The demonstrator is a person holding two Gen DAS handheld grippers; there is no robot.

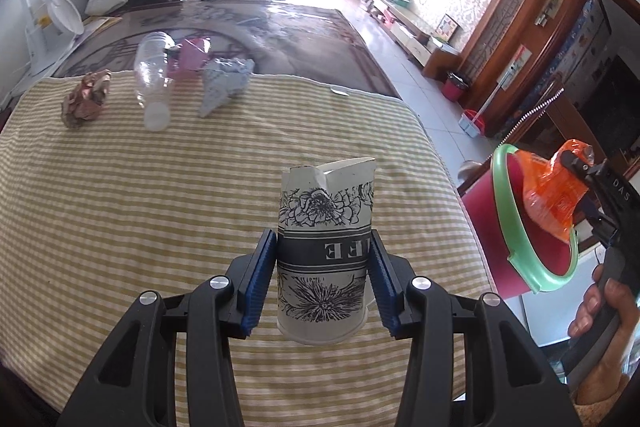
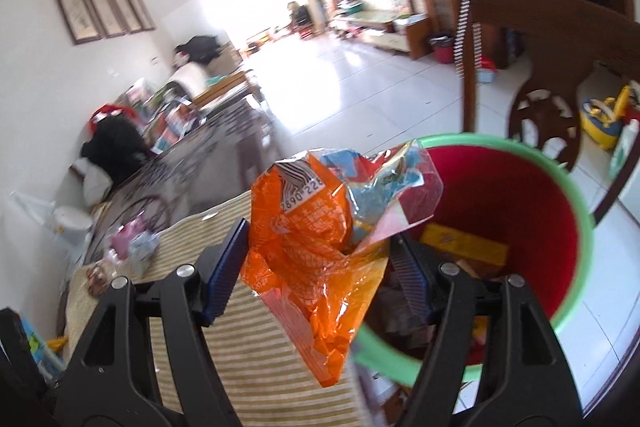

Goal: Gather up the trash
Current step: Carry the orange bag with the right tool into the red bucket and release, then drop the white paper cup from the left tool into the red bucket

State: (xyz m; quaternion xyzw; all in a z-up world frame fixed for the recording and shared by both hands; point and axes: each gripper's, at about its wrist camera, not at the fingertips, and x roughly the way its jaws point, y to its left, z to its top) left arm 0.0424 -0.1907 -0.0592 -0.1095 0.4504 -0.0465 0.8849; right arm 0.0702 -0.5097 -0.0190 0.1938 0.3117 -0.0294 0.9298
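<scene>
My left gripper (image 1: 322, 247) is shut on a crumpled white paper cup (image 1: 326, 211) with black flower prints, and both blue pads press its sides above the striped tablecloth (image 1: 120, 207). My right gripper (image 2: 320, 239) is shut on a crinkled orange snack wrapper (image 2: 304, 227). The wrapper hangs at the rim of a red bin with a green rim (image 2: 576, 203), which holds several scraps inside. In the left wrist view the bin (image 1: 480, 219) stands off the table's right edge, with the wrapper (image 1: 548, 195) over its mouth and a hand on the right gripper (image 1: 568, 163).
Farther back on the cloth lie a clear plastic bottle (image 1: 152, 75), a brown crumpled wad (image 1: 86, 99), a blue crumpled paper (image 1: 224, 83) and a pink piece (image 1: 192, 55). A wooden chair (image 2: 540, 99) stands behind the bin. Tiled floor lies to the right.
</scene>
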